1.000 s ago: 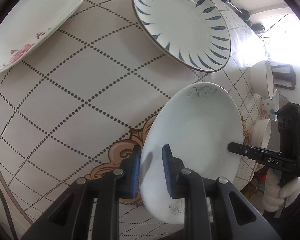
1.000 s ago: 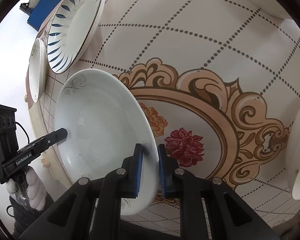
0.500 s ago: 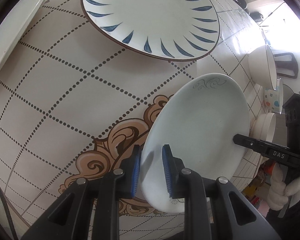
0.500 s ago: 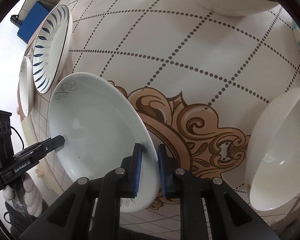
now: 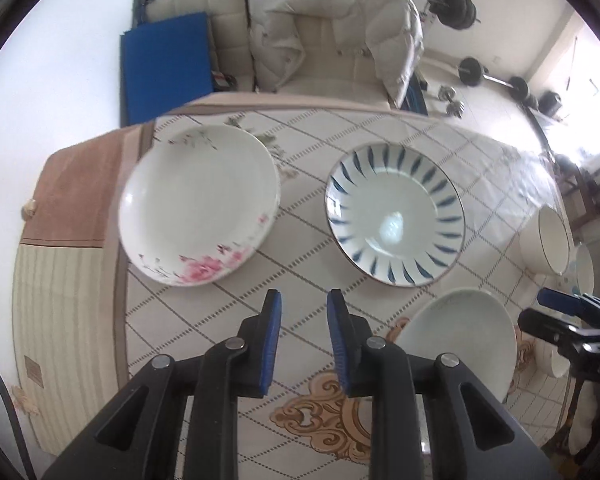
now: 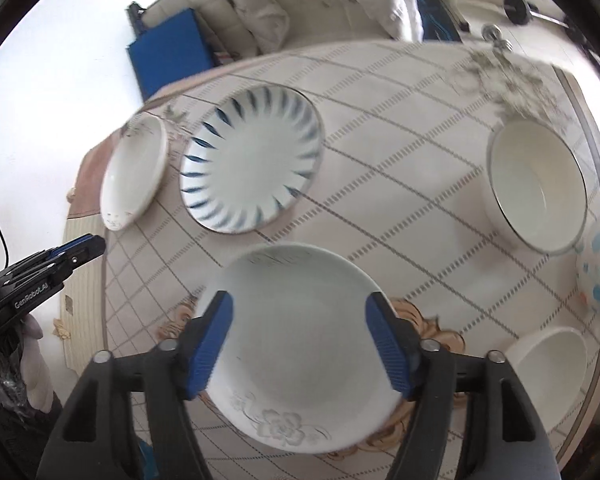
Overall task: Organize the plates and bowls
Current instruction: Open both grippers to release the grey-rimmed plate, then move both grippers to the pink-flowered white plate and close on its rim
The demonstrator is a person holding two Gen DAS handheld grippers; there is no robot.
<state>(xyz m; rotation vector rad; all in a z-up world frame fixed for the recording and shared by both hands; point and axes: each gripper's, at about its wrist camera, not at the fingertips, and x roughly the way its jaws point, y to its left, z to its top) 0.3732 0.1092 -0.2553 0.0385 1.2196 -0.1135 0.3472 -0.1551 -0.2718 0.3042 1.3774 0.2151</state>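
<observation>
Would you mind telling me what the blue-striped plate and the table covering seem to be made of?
Blue-striped plate: likely glazed ceramic; a bright window glint sits in its glossy centre. Table covering: probably printed vinyl or oilcloth; it lies smooth with a faint sheen, though fabric cannot be ruled out.

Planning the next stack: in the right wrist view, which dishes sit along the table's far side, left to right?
Pink-flowered plate → blue-striped plate → white bowl with dark rim.

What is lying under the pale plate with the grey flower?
Under the pale plate lies the tablecloth, with its brown scroll ornament showing around the rim. The middle of that ornament is covered by the plate.
</observation>
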